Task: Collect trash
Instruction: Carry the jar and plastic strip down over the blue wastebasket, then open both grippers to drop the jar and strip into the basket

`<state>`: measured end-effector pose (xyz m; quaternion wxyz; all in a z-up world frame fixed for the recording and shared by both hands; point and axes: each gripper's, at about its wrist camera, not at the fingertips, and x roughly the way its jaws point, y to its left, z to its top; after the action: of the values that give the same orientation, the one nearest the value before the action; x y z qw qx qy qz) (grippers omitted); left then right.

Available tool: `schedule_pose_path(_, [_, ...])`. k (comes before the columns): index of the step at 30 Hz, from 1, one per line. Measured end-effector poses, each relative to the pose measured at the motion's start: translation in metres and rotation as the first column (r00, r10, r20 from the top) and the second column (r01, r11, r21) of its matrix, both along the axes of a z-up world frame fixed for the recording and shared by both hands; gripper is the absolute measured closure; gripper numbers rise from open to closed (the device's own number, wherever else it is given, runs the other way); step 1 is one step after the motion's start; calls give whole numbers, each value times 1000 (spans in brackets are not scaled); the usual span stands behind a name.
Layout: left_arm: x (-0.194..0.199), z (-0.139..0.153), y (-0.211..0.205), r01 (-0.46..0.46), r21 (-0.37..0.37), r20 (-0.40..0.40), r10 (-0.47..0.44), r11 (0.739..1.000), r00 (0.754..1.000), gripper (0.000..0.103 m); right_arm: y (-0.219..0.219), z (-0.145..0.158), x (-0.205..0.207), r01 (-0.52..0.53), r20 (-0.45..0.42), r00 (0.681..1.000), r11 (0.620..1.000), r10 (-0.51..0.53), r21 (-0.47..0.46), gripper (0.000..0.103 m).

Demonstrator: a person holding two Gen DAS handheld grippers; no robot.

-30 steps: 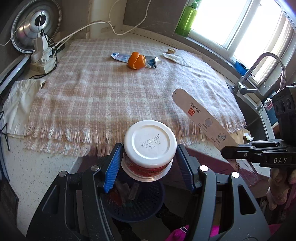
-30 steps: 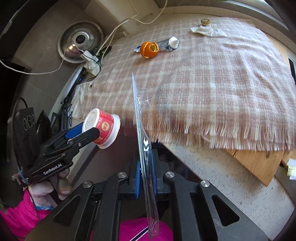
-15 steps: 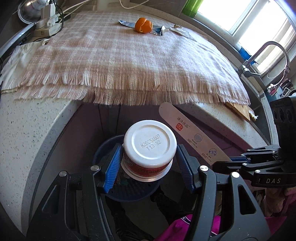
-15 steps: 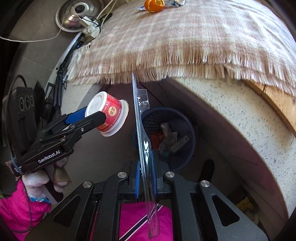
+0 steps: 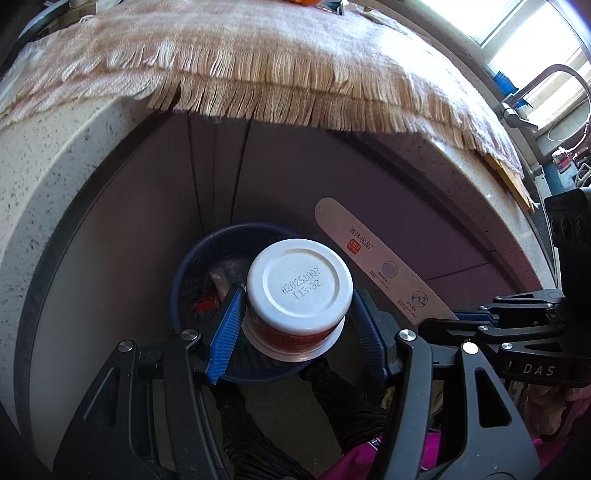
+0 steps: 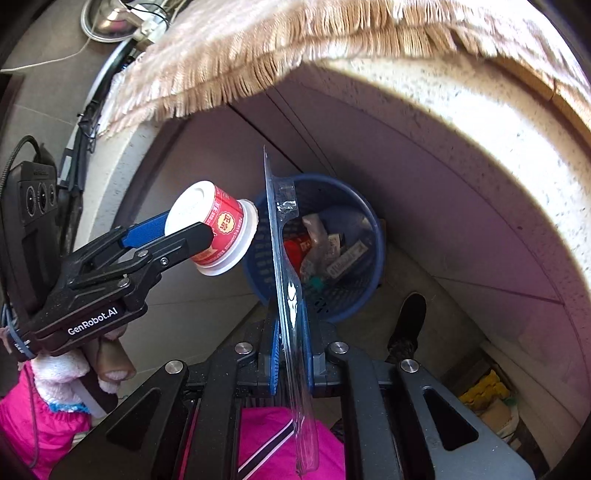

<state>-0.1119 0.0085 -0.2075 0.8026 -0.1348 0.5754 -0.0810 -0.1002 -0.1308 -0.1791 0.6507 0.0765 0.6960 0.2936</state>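
Trash in the left wrist view comes to two held pieces and one bin. One red-and-white cup (image 5: 298,291), bottom end facing the camera with a stamped code on it, sits clamped between the blue pads of the left gripper (image 5: 297,320). Directly beyond it stands one blue perforated trash basket (image 5: 192,266) on the floor, with a few scraps inside. To the right, one long flat card package (image 5: 376,264) juts up and left from the right gripper (image 5: 471,315), which is closed on its lower end. Above, a fringed plaid cloth (image 5: 266,62) overhangs the edge of a speckled stone countertop (image 5: 55,155), with cabinet doors below; a faucet (image 5: 535,96) and bright window lie at far right.

From the right wrist, the right gripper (image 6: 291,349) pinches the same package (image 6: 282,258), seen edge-on as a thin clear blister standing upright. Behind it the basket (image 6: 364,291) holds several wrappers. At left, the left gripper (image 6: 184,230) grips the cup (image 6: 218,227) on its side, near the basket's left rim. One metal lid (image 6: 107,22) rests far left on the counter.
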Motion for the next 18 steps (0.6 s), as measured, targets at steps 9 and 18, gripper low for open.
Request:
schedule_pose_path(9, [-1,-39,1,1,13,-61,0,1000,998,43,14,-41,2,-9,-51,999,997,6,-72,94])
schedule_pose_path(18, [5,-68,4,-19,17,-108,21,1000,994,43,19,-68,2,-36,-66,997,991,27,-129,94])
